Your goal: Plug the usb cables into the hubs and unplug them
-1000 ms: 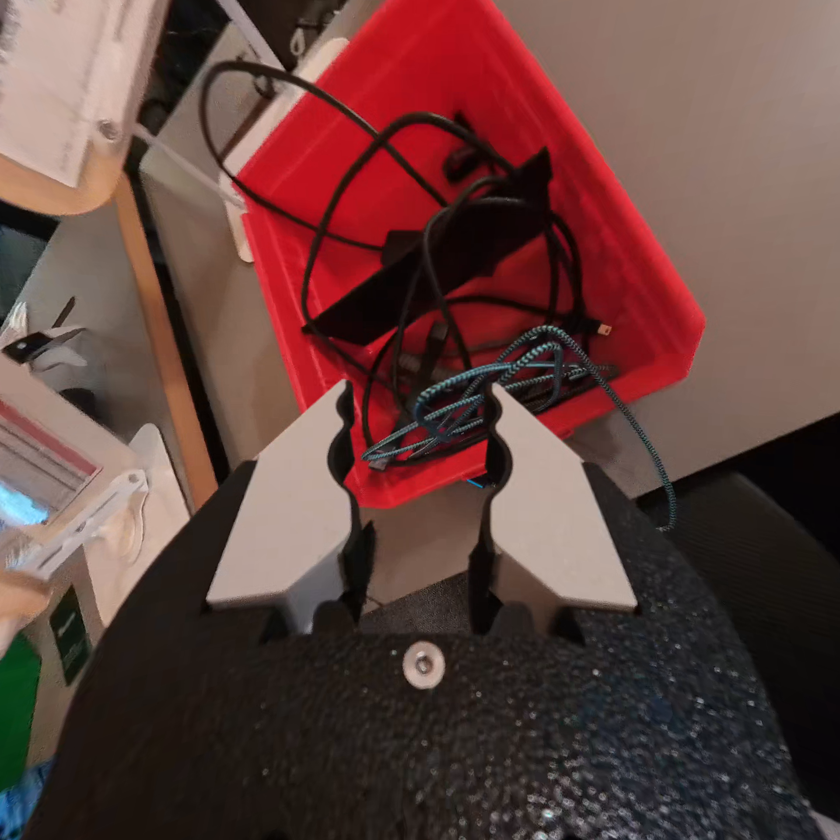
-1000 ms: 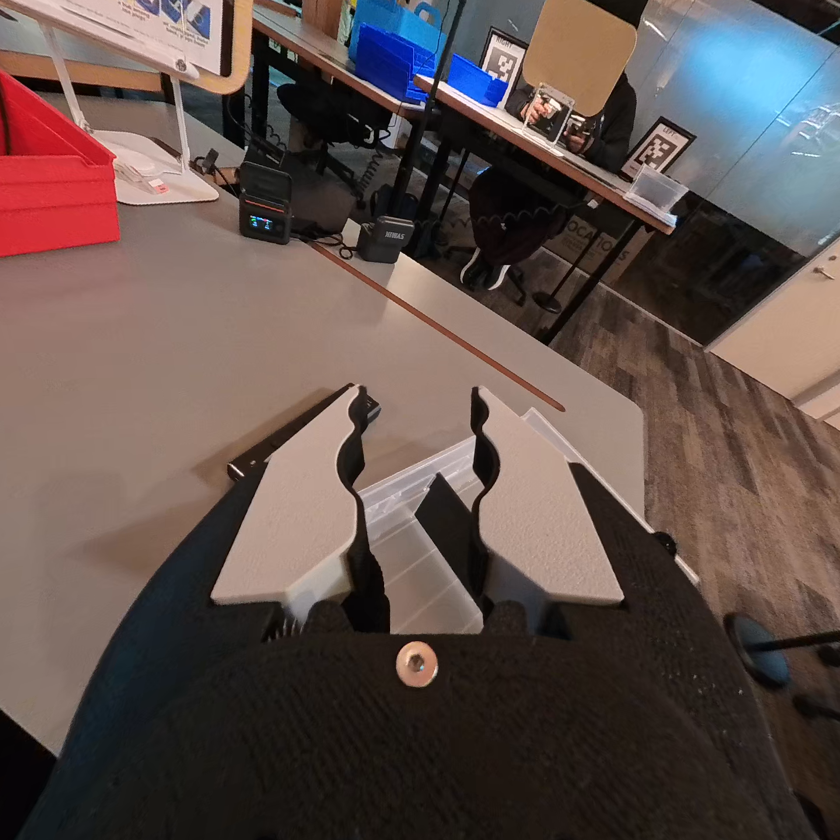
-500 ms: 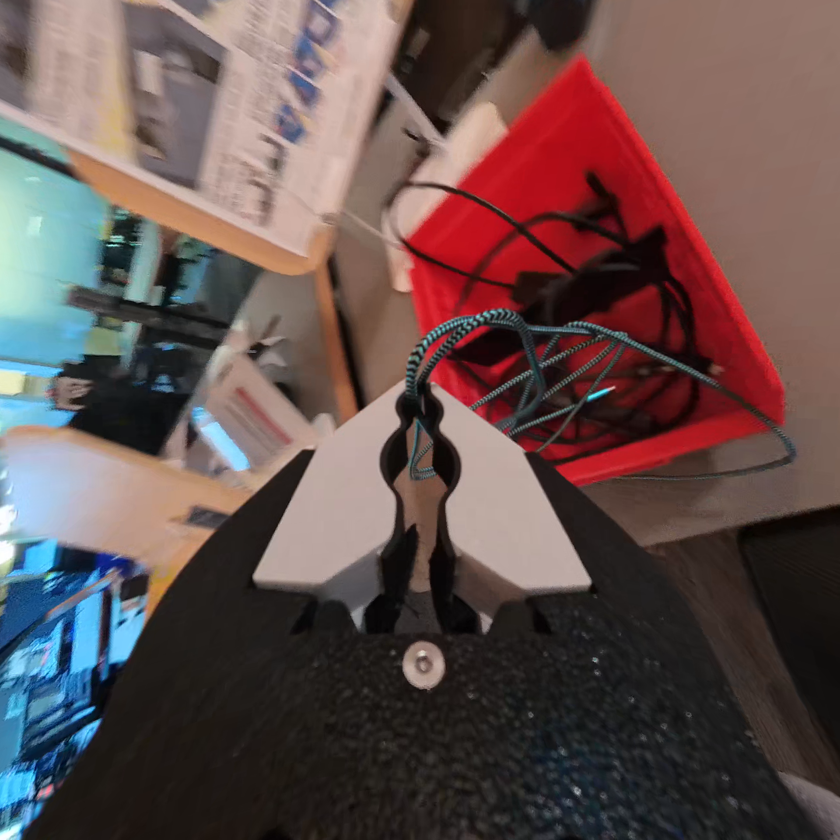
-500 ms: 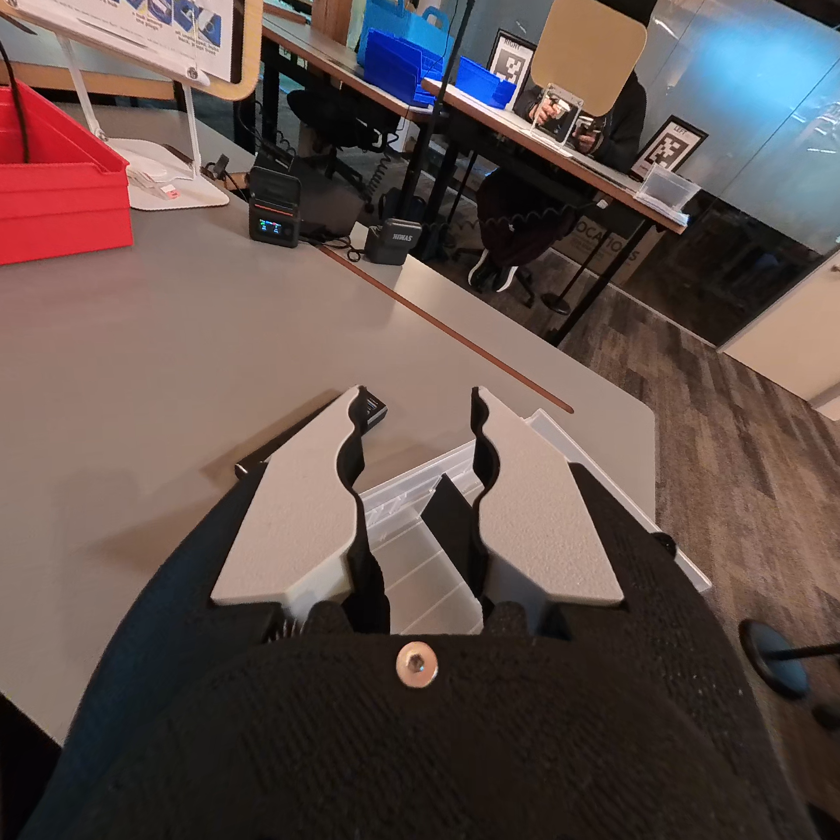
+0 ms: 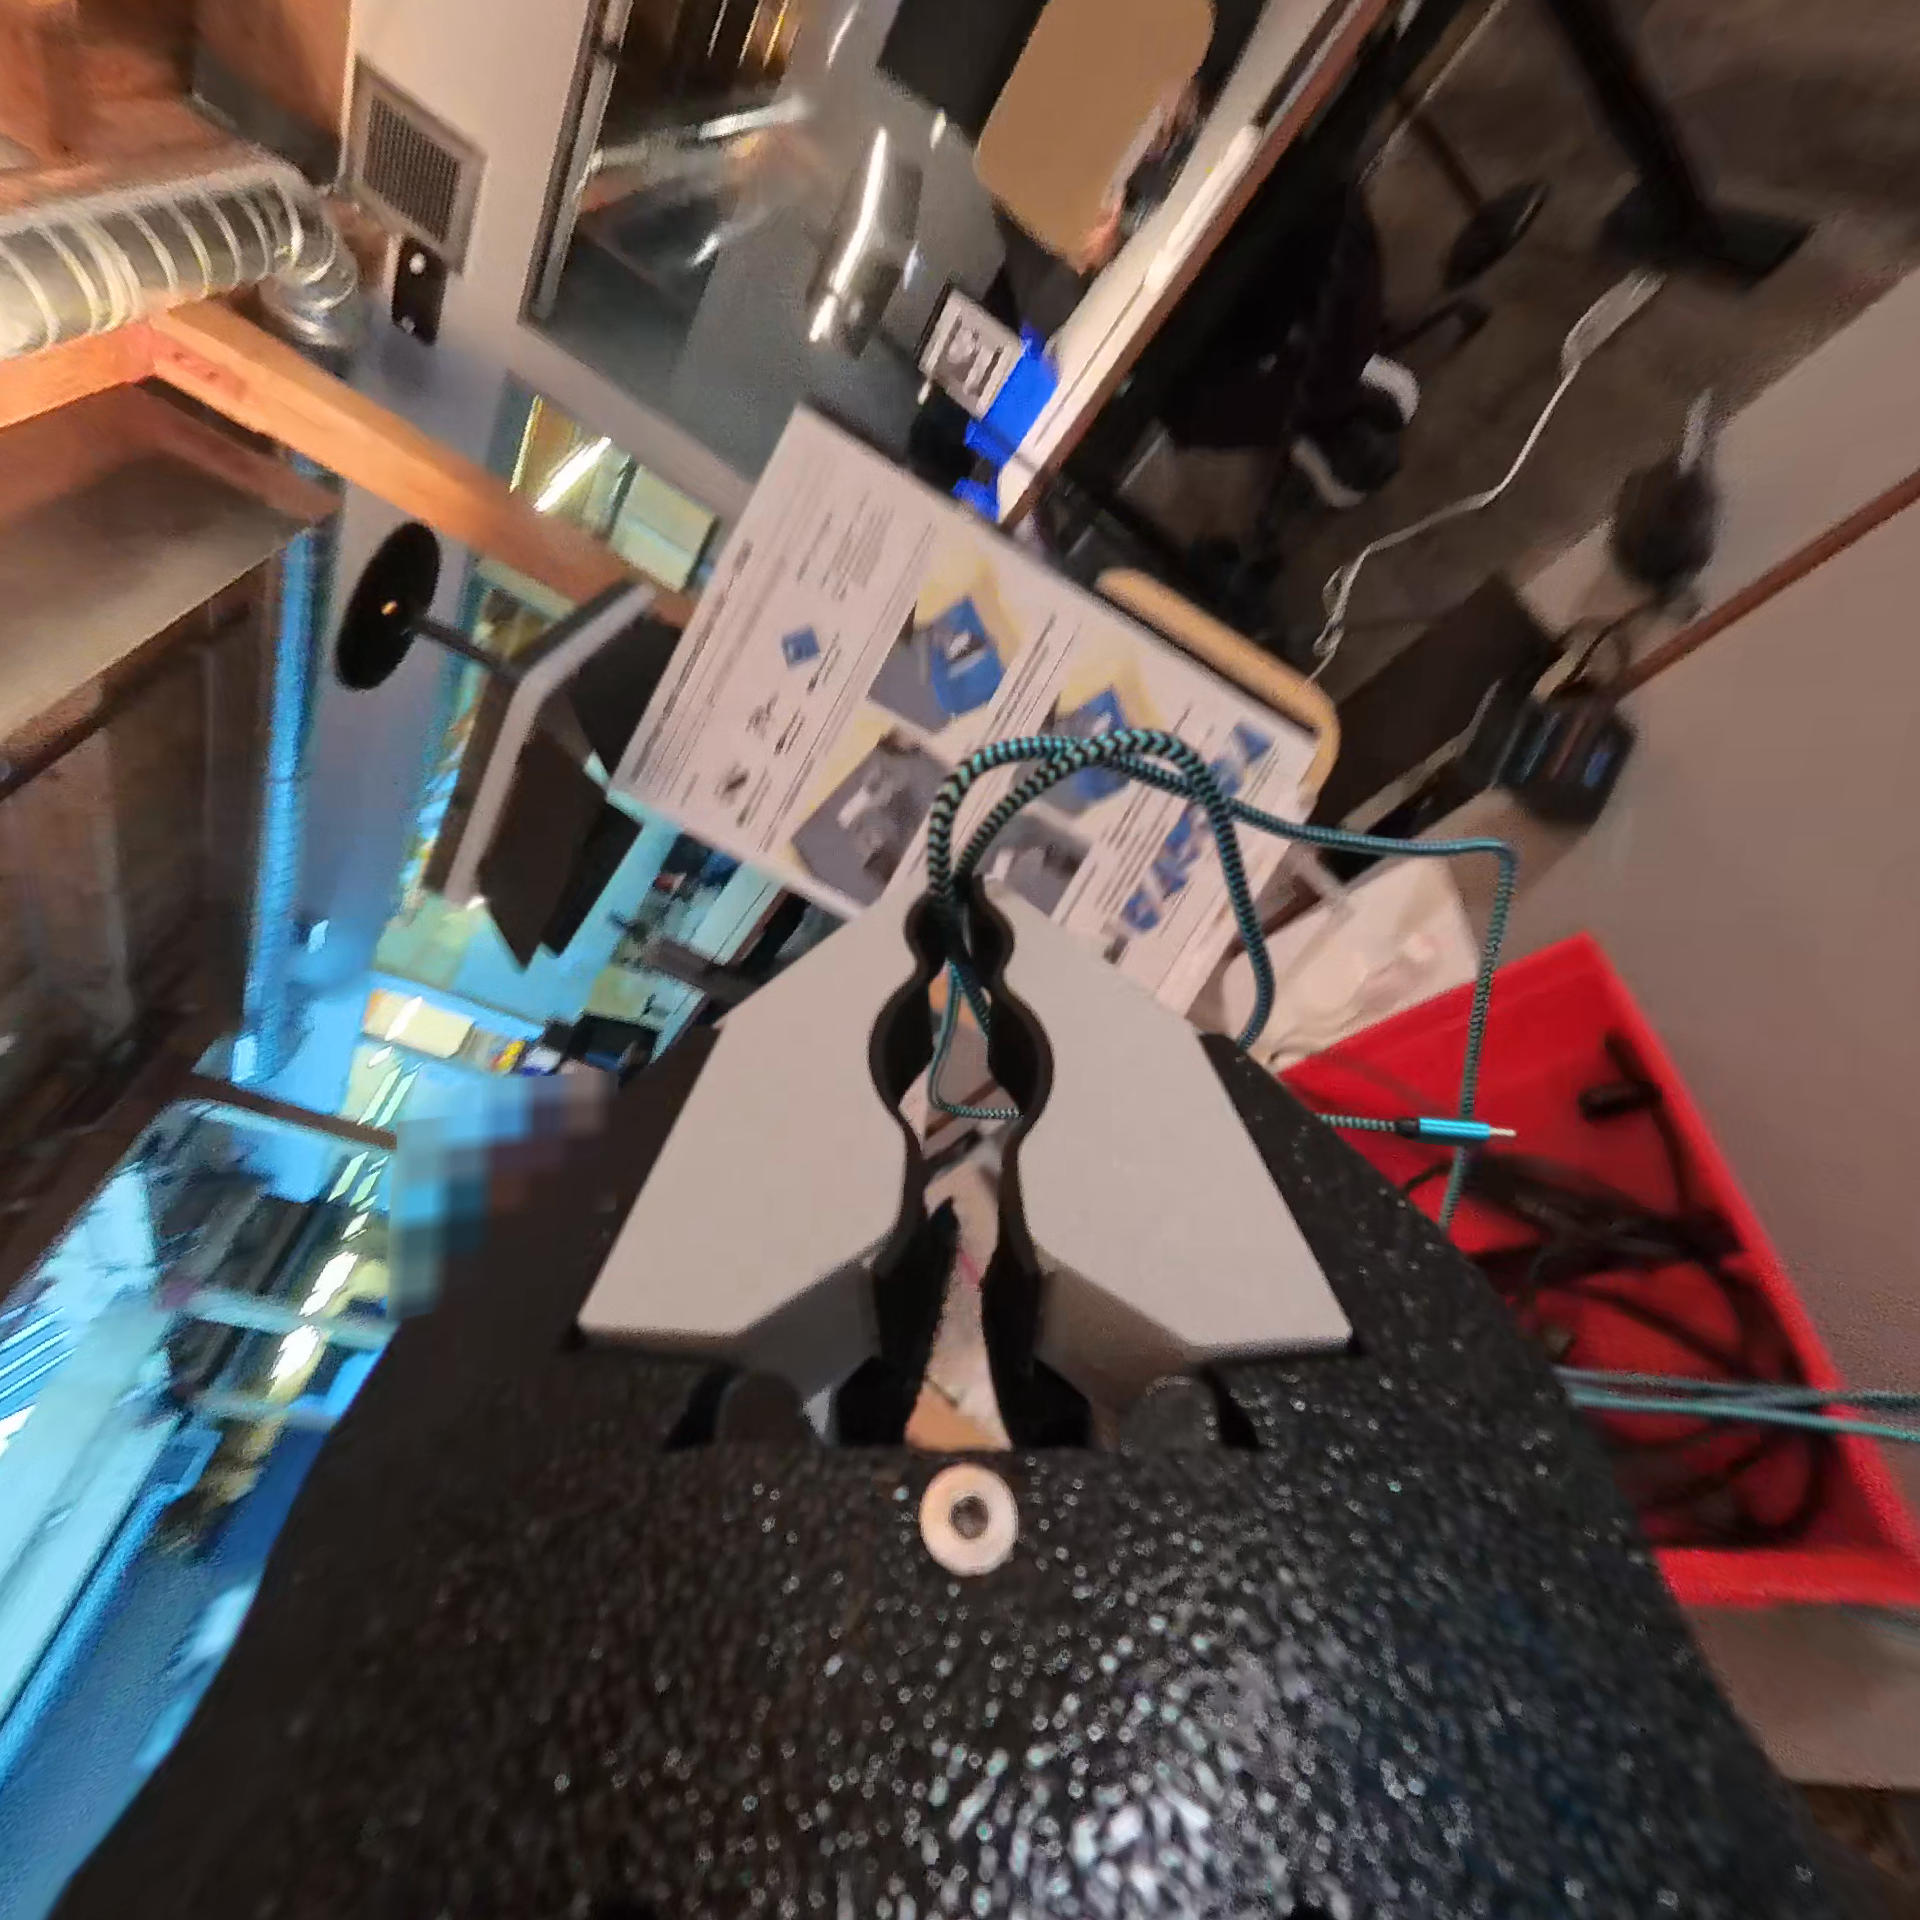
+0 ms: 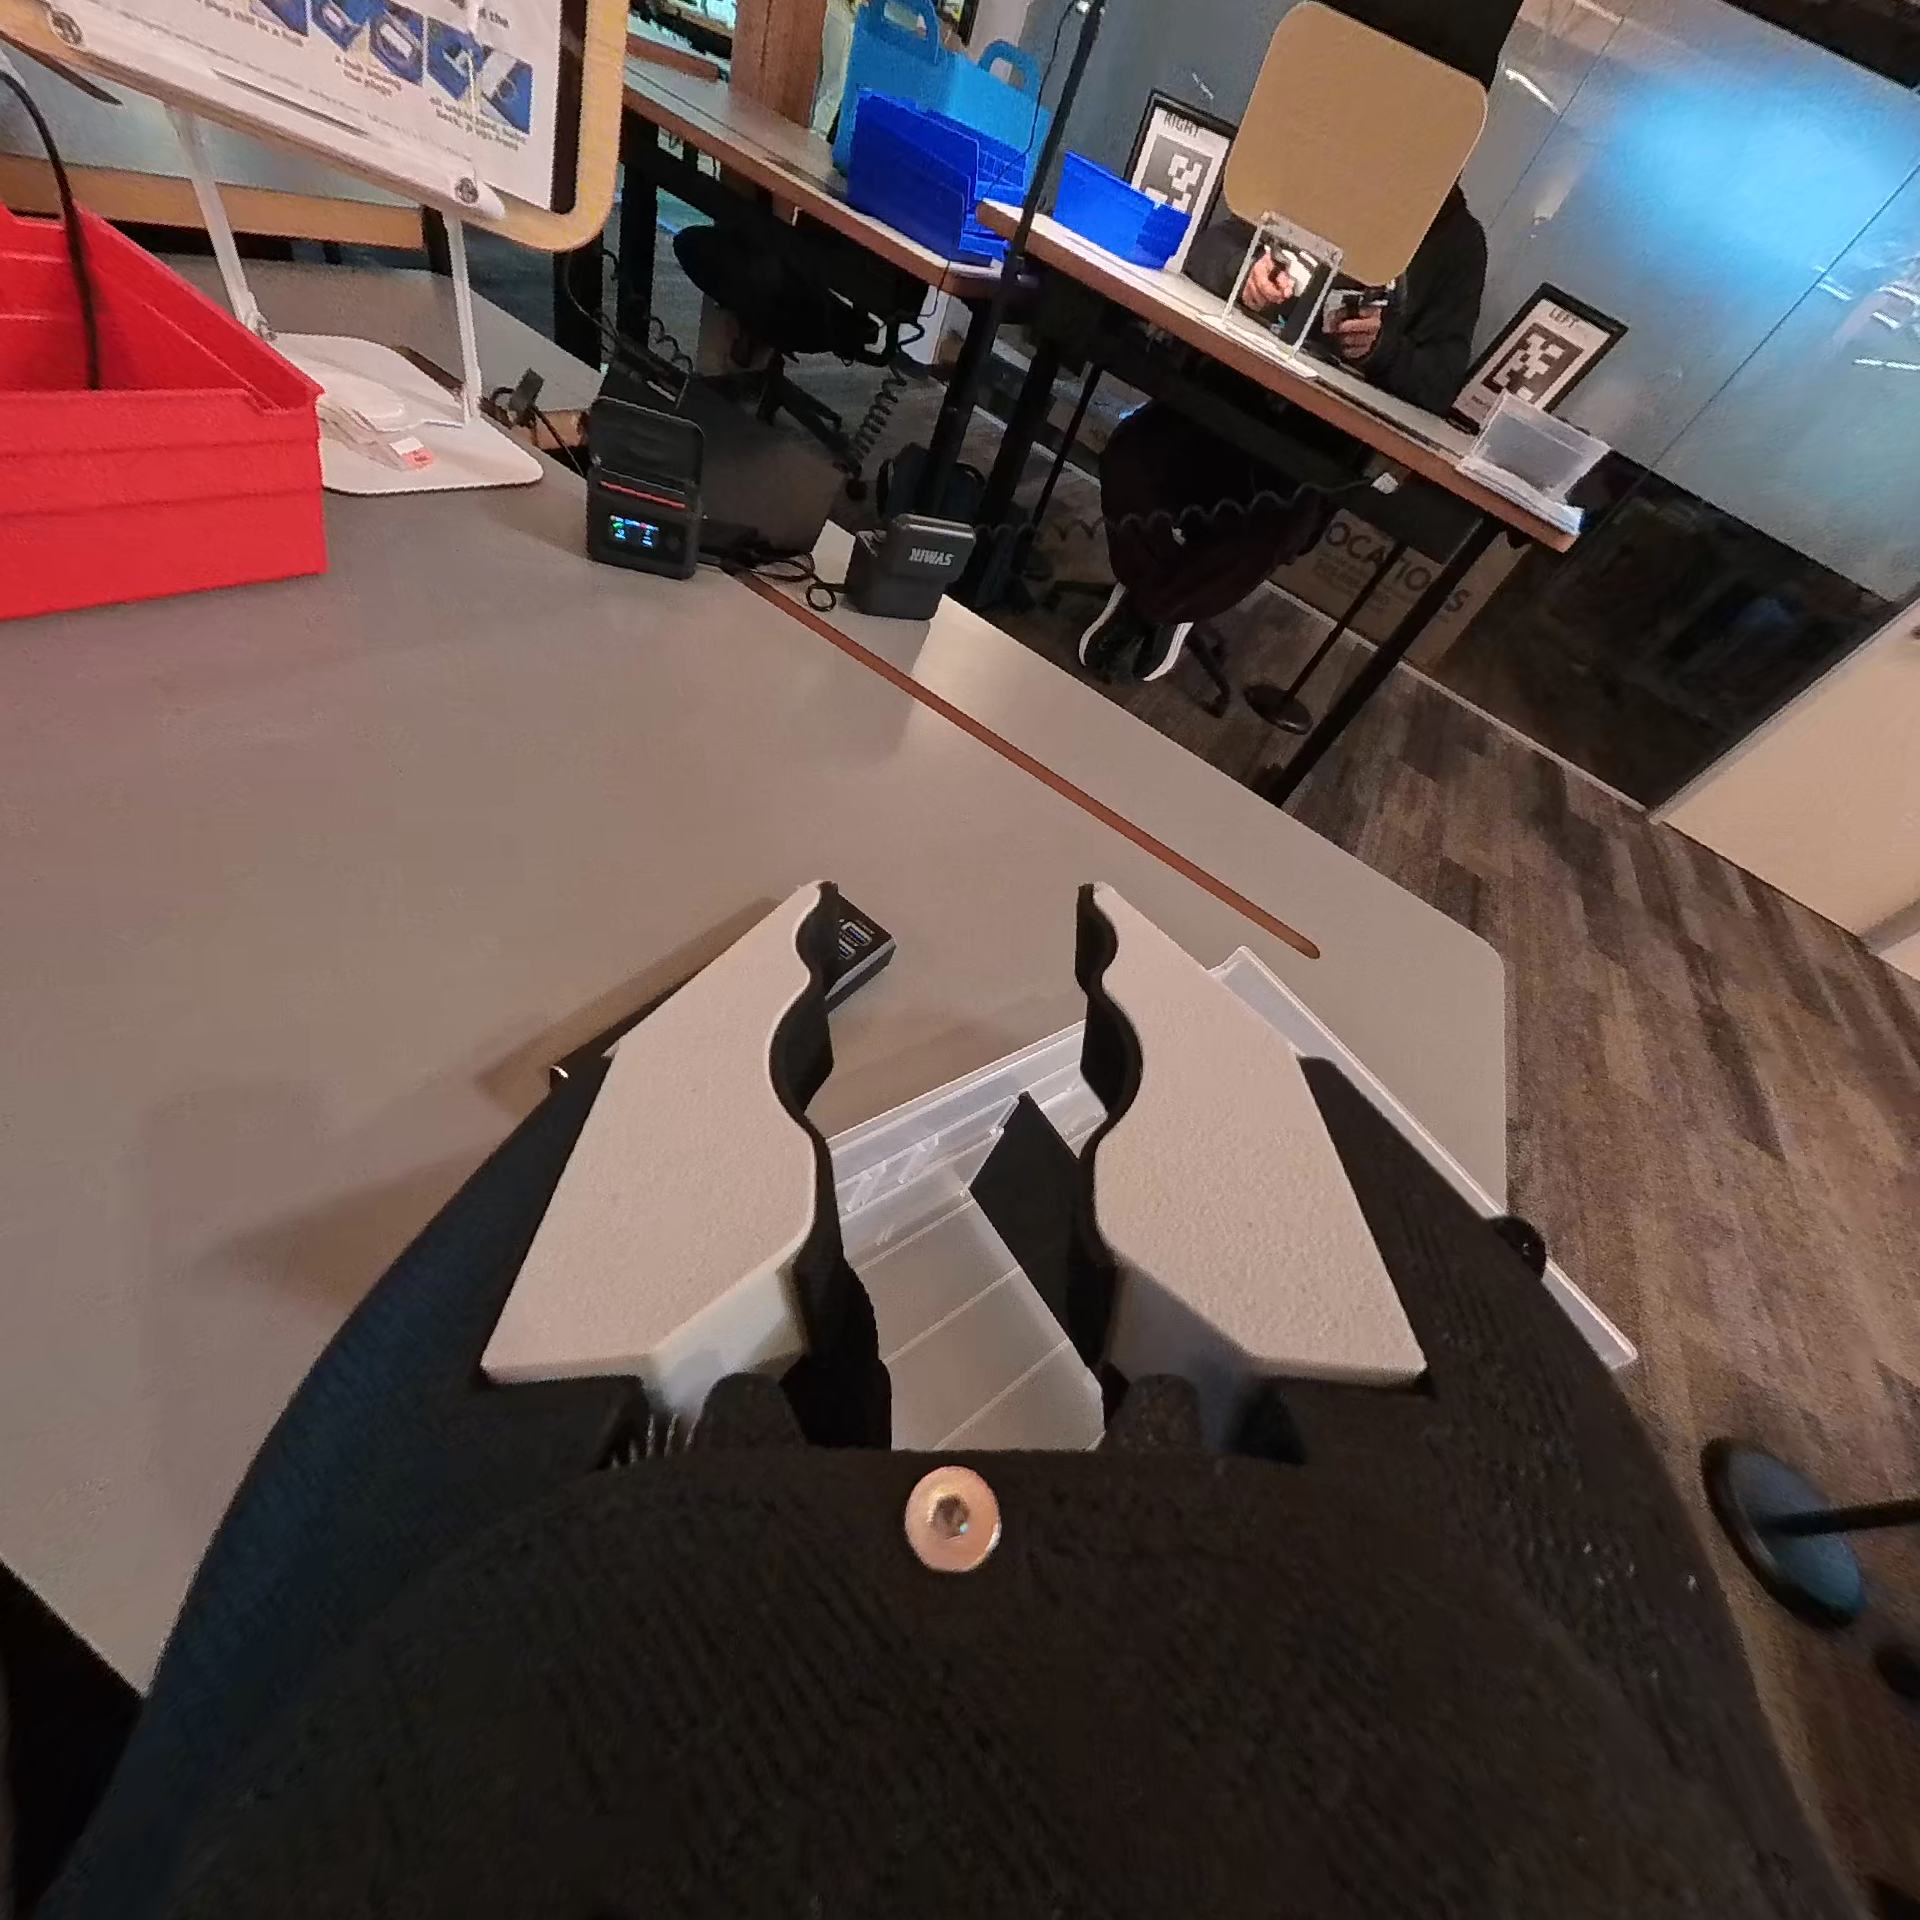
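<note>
Braided teal cable (image 5: 1049, 774), now lifted clear of red bin (image 5: 1704, 1049), between jaws.

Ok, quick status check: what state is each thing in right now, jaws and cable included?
left gripper: jaws shut on the braided cable, lifted above the bin.
braided cable: pinched near the fingertips, looping and hanging free.
cable plug: dangling, plugged into nothing.
red bin: open, black cables tangled inside.
right gripper: jaws open, empty.
black hub: lying flat on the table, nothing seen plugged in.
</note>
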Tool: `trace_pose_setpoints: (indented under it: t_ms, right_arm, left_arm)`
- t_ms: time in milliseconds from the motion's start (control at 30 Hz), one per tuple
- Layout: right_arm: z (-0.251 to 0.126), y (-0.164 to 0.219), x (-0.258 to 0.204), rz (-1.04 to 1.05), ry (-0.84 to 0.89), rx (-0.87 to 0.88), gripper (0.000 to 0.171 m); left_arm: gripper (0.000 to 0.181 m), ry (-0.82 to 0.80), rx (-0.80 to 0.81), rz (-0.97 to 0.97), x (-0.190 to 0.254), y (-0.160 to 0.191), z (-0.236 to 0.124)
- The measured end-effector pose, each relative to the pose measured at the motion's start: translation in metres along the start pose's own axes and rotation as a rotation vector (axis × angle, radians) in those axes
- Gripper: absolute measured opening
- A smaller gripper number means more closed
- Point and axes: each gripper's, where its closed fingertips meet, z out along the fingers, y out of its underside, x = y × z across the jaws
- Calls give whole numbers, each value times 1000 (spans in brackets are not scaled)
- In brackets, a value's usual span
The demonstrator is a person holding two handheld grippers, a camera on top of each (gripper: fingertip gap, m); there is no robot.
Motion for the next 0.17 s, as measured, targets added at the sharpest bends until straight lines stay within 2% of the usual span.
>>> trace_pose_setpoints:
  t_ms: [33, 167]
  right_arm:
    - [0, -1, 0, 0, -1, 3, 45]
    - [-1, -1, 1, 2, 1, 7, 45]
  left_arm:
    - [1, 31, 31, -28, -1, -17, 1]
    - [1, 98, 141, -108, -8, -79, 5]
